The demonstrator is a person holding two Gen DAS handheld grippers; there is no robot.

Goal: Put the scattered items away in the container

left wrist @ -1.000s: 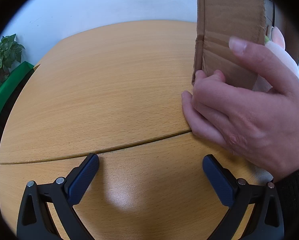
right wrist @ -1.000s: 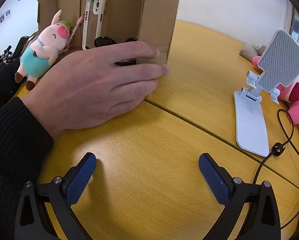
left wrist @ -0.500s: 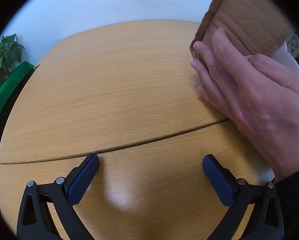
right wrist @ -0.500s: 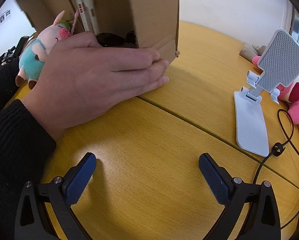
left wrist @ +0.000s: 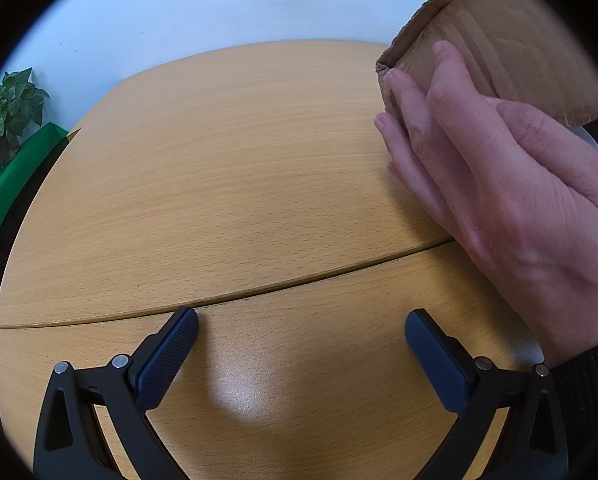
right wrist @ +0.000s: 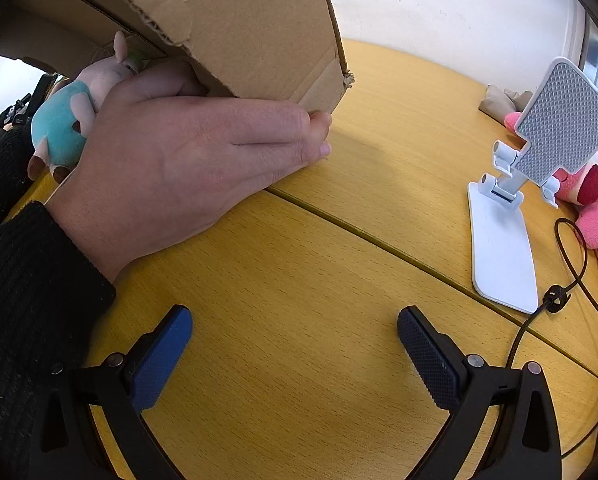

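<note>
A brown cardboard box (right wrist: 243,28) is tilted up off the wooden table (right wrist: 299,280) by a bare hand (right wrist: 187,160) in a black sleeve. A pig plush (right wrist: 67,120) in a teal outfit shows at the box's open side, behind the hand. The box (left wrist: 499,32) and hand (left wrist: 499,168) also show at the upper right of the left wrist view. My left gripper (left wrist: 301,344) is open and empty, low over the table. My right gripper (right wrist: 295,344) is open and empty, in front of the hand.
A white phone stand (right wrist: 511,216) stands at the right, with a pink plush (right wrist: 591,192) behind it and a black cable (right wrist: 555,296) beside it. A table seam (left wrist: 259,296) runs across. A green plant (left wrist: 3,128) is off the table's left edge.
The hand has tipped the box further up and toward me. The phone case and dark item seen inside it earlier are now hidden. Both grippers have stayed still.
</note>
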